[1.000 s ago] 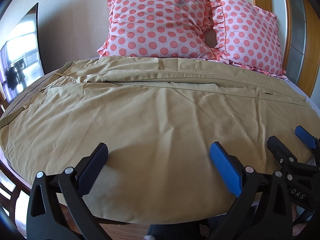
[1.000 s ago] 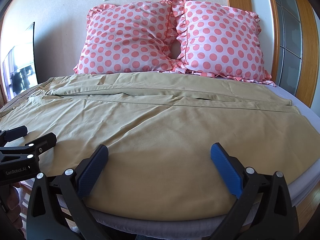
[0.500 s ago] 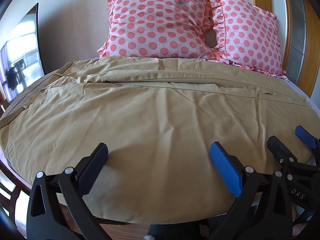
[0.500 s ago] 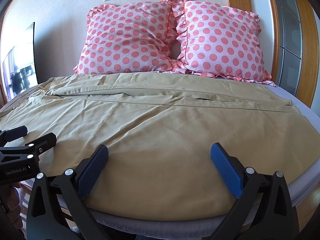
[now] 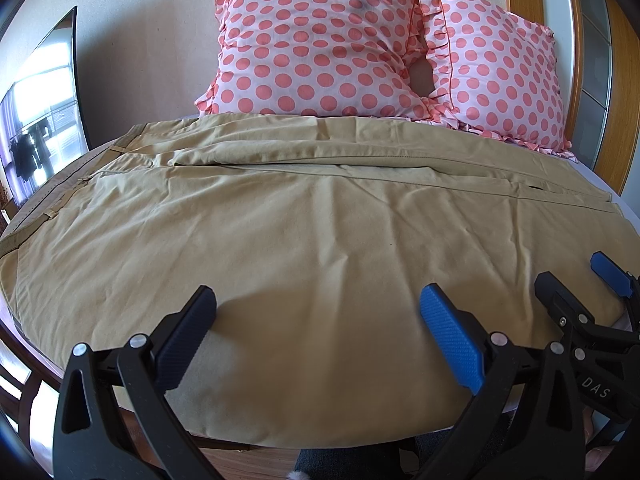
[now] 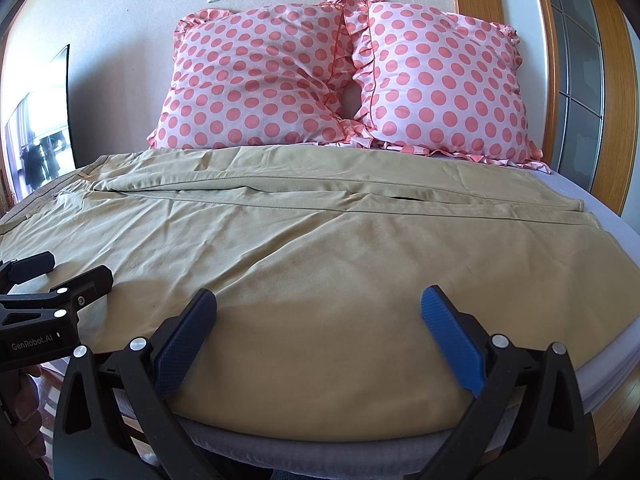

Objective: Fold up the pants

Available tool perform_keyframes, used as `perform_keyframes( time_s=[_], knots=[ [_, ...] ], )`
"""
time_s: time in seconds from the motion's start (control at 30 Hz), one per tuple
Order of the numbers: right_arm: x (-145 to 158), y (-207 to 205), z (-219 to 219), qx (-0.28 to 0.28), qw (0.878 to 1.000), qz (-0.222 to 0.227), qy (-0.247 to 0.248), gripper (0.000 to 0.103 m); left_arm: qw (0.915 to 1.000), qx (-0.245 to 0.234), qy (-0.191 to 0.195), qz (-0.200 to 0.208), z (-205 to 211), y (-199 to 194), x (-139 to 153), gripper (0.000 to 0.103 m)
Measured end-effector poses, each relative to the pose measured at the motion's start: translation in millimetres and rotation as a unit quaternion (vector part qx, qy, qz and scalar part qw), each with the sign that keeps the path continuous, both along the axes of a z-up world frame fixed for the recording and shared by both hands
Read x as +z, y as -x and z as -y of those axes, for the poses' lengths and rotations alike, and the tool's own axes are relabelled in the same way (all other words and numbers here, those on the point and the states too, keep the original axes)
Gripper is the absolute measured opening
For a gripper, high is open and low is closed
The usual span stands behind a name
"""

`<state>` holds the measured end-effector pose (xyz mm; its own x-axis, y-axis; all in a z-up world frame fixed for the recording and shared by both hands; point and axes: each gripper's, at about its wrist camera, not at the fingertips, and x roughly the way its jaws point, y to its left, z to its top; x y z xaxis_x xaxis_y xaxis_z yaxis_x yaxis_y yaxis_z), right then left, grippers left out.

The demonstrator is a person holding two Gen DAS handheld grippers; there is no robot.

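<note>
Khaki pants point(image 5: 304, 240): spread flat on bed, unchanged from earlier frames. Left gripper point(image 5: 318, 332), right gripper point(image 6: 320, 332): jaws wide, empty, unmoved above near edge.

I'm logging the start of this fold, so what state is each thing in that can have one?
pants: spread flat across the bed, unfolded, waistband toward the left, lightly wrinkled.
left gripper: open, holding nothing, over the near edge of the pants.
right gripper: open, holding nothing, also over the near edge.
left pillow: propped upright against the wall.
right pillow: propped upright beside it, ruffles touching.
</note>
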<state>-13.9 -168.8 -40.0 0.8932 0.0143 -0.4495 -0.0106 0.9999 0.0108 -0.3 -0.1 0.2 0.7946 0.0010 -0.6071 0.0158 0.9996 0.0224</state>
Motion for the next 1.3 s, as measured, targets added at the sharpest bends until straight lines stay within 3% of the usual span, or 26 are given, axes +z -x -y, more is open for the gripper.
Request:
perform_keyframes(
  time_s=[0.23,0.33,0.47,0.53,0.67,0.73,0.8,0.97,1.13,1.2,1.3],
  knots=[
    [-5,-3,1,0.012,1.000,-0.008,0.001,0.102,1.0000,-0.005,-0.001,-0.005,0,-1,0,0.101],
    [19,-16,19,0.015,0.999,-0.037,-0.014,0.102,0.9997,-0.016,-0.003,-0.021,-5,-9,7,0.101],
    [64,-44,84,-0.052,0.997,-0.003,-0.052,0.102,0.9995,0.004,-0.025,0.021,-20,-24,34,0.101],
    [81,-71,119,-0.106,0.993,-0.013,-0.051,0.102,0.9982,0.023,-0.033,0.044,-28,-35,49,0.101],
    [91,-147,191,-0.212,0.974,-0.060,-0.058,0.098,0.9946,0.067,-0.041,0.068,-47,-71,71,0.101],
    [85,-184,223,-0.247,0.961,-0.093,-0.080,0.075,0.9933,0.085,-0.031,0.072,-58,-89,76,0.101],
    [77,-220,250,-0.282,0.945,-0.126,-0.105,0.069,0.9918,0.101,-0.025,0.073,-68,-104,75,0.101],
    [60,-285,291,-0.377,0.905,-0.167,-0.103,0.069,0.9951,0.079,0.040,0.043,-85,-123,66,0.101],
    [36,-318,318,-0.419,0.872,-0.207,-0.147,0.069,0.9947,0.064,0.080,0.012,-92,-134,56,0.101],
    [34,-325,319,-0.433,0.869,-0.211,-0.115,0.067,0.9930,0.066,0.098,0.000,-97,-138,52,0.101],
    [31,-324,317,-0.424,0.881,-0.188,-0.094,0.045,0.9888,0.075,0.129,-0.007,-106,-140,48,0.101]
  ],
)
